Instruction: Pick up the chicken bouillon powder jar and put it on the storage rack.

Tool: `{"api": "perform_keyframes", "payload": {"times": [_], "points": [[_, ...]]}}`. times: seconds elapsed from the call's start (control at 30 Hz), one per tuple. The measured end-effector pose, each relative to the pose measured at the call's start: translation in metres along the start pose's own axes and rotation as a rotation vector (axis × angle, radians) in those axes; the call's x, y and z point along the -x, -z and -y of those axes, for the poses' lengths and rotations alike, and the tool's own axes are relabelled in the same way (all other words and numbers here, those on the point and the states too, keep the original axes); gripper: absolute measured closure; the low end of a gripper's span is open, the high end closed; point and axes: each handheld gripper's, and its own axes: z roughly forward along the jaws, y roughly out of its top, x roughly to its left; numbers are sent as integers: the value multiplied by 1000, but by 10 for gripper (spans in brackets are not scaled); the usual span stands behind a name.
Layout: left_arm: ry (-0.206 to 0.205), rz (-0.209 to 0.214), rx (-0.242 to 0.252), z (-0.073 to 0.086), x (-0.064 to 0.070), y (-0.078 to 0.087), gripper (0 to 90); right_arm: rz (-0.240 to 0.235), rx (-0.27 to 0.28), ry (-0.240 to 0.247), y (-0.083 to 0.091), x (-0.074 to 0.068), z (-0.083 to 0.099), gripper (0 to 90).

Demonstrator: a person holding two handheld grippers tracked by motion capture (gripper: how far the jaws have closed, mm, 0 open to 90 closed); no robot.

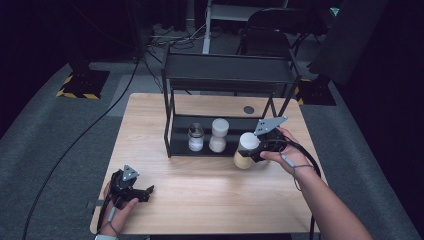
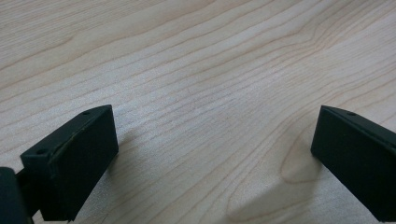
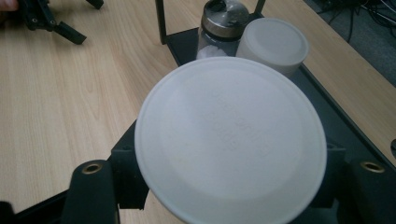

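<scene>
My right gripper (image 1: 256, 148) is shut on a white-lidded jar (image 1: 246, 150) of pale yellow powder, held by its neck just in front of the black shelf rack (image 1: 172, 127). The jar's white lid (image 3: 231, 140) sits between the jaws in the right gripper view. On the rack's lower shelf stand a metal-lidded jar (image 1: 195, 137) of white powder and a white-lidded jar (image 1: 219, 135); they appear as metal-lidded jar (image 3: 222, 28) and white-lidded jar (image 3: 273, 44). My left gripper (image 1: 145, 192) rests open on the table's front left, jaws wide apart over bare wood (image 2: 210, 112).
The wooden table (image 1: 210, 195) stretches between the two grippers. The rack has an upper shelf (image 1: 227, 70) above the jars. A small dark disc (image 1: 248, 109) lies on the table behind the rack. Cables and chairs stand on the floor beyond.
</scene>
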Motion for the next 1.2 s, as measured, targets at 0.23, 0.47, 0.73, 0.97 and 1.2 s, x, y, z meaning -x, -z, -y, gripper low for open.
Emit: {"api": "perform_keyframes", "payload": {"times": [0.23, 0.47, 0.73, 0.97, 1.2], "points": [[1, -1, 0, 0, 0, 0, 5, 13, -4, 2, 1, 11, -5, 337], [2, -2, 0, 0, 0, 0, 5, 21, -10, -5, -4, 23, -12, 337], [2, -2, 0, 0, 0, 0, 5, 35, -9, -20, -15, 37, -13, 337], [2, -1, 0, 0, 0, 0, 5, 49, -24, -48, -27, 48, -10, 337], [2, -1, 0, 0, 0, 0, 5, 63, -35, -76, -43, 57, -3, 337]]}}
